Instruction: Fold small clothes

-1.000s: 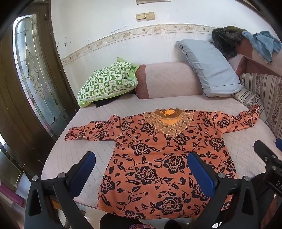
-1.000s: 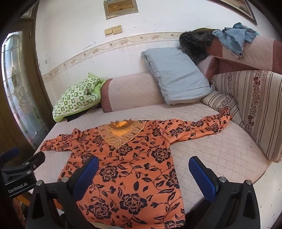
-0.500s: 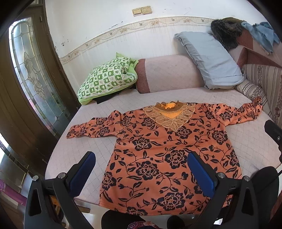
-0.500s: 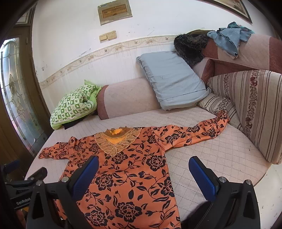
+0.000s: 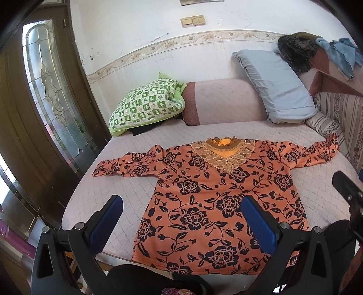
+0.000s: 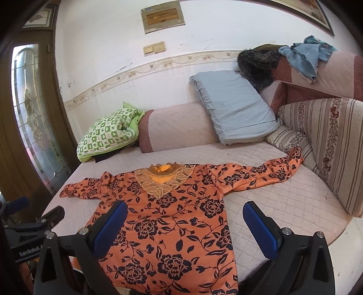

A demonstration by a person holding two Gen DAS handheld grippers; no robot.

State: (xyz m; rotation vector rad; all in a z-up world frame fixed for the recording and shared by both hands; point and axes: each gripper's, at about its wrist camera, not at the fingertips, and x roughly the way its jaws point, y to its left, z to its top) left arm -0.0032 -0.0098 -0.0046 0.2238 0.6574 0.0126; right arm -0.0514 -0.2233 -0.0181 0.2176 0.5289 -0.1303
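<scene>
Orange floral blouse lies flat, sleeves spread, on quilted sofa seat; left gripper and right gripper both gape wide, holding nothing.

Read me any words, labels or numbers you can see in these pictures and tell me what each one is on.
"GenRobot.A", cut off at the edge, on the left gripper body in the right wrist view.
Wall plaque: lettering too blurred to read.
Nothing else readable.
</scene>
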